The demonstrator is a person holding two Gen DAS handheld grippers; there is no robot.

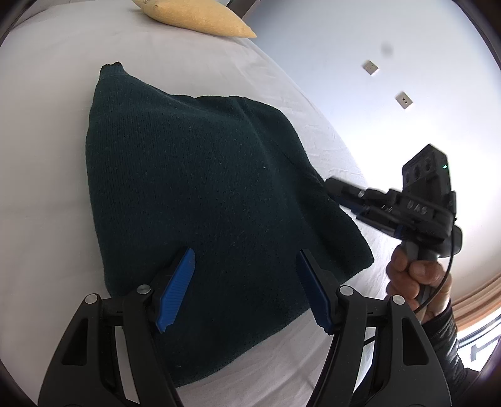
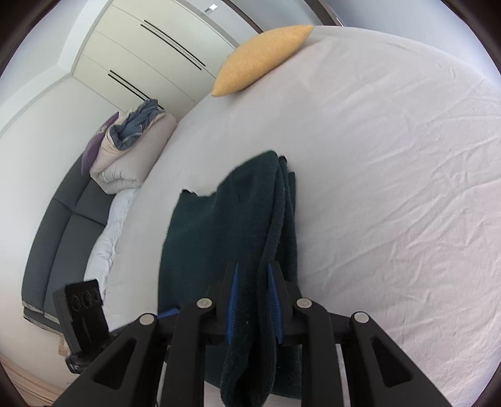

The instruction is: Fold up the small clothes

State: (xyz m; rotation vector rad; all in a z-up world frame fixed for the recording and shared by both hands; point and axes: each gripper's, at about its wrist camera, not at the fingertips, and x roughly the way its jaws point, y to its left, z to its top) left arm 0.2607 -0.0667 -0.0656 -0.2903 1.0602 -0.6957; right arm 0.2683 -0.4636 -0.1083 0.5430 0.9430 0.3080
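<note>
A dark green knitted garment (image 1: 194,194) lies folded on the white bed sheet (image 1: 47,125). My left gripper (image 1: 245,260) is open, its blue pads spread just above the garment's near edge, holding nothing. My right gripper (image 2: 252,272) is shut on the garment's (image 2: 219,225) right edge, with a thick fold of cloth pinched between its blue pads and hanging down below them. In the left wrist view the right gripper (image 1: 332,186) meets the garment's right edge, held by a hand (image 1: 413,281).
A yellow pillow (image 1: 194,15) lies at the head of the bed, also in the right wrist view (image 2: 260,59). A folded duvet (image 2: 131,150) sits on a dark grey sofa (image 2: 62,225) beside the bed. White wardrobe doors (image 2: 150,53) stand behind.
</note>
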